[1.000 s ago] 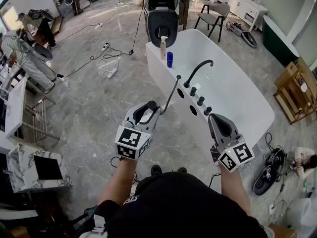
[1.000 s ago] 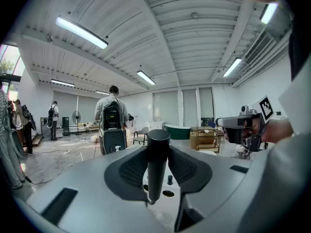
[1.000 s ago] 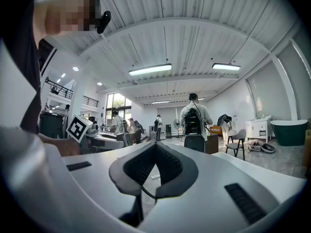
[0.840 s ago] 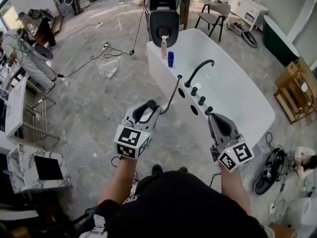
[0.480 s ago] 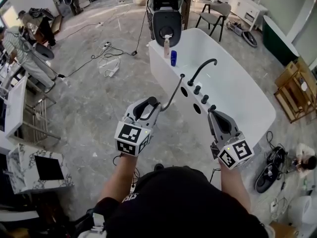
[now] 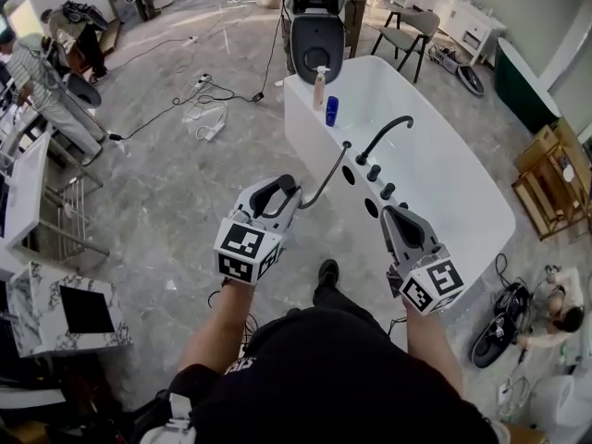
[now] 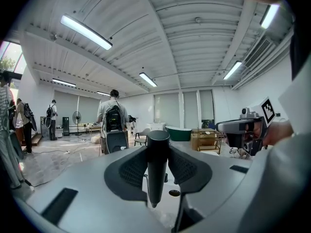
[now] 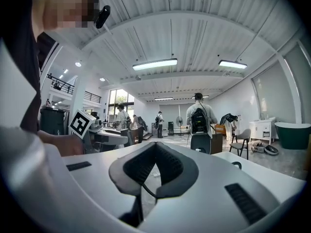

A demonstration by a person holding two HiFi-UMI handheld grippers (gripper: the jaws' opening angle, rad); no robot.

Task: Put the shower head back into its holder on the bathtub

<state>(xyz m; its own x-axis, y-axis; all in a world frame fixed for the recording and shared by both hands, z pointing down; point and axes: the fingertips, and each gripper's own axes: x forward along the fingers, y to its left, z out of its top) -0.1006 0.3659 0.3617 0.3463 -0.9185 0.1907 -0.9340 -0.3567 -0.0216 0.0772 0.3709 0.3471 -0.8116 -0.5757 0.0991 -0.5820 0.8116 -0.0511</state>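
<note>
stepping in closer, the person is now showing a dark shoe (image 6: 326, 272) on the floor between the two grippers, and the bathtub (image 6: 462, 178) is sitting a little lower and further right in the head view than a second ago; the left gripper (image 6: 278, 192) is carrying its load slightly nearer the tub rim.

the left gripper's fingers (image 7: 131, 166) are clamping the shower head (image 7: 157, 164), a dark rod standing upright between the two pads, its rounded top poking above the fingertips. from between those fingers a grey hose (image 6: 325, 179) is curving up and ahead to the near rim of the tub, meeting it just left of the black faucet (image 6: 384, 131). the shower head is out of the tub, held over the floor.

ahead and right of the left fingers, two dark oval openings (image 6: 349, 175) are lying in the rim, with a row of black knobs (image 6: 381, 182) just beyond them. further ahead along the rim, a pump bottle (image 6: 319, 87) and a blue bottle (image 6: 331, 110) are standing side by side.

the right gripper (image 6: 396, 216) is pointing at the tub's near rim, its fingers (image 8: 172, 171) pressed together at the tips with nothing between them. beyond both sets of fingertips a person with a backpack (image 8: 199, 121) is standing.
</note>
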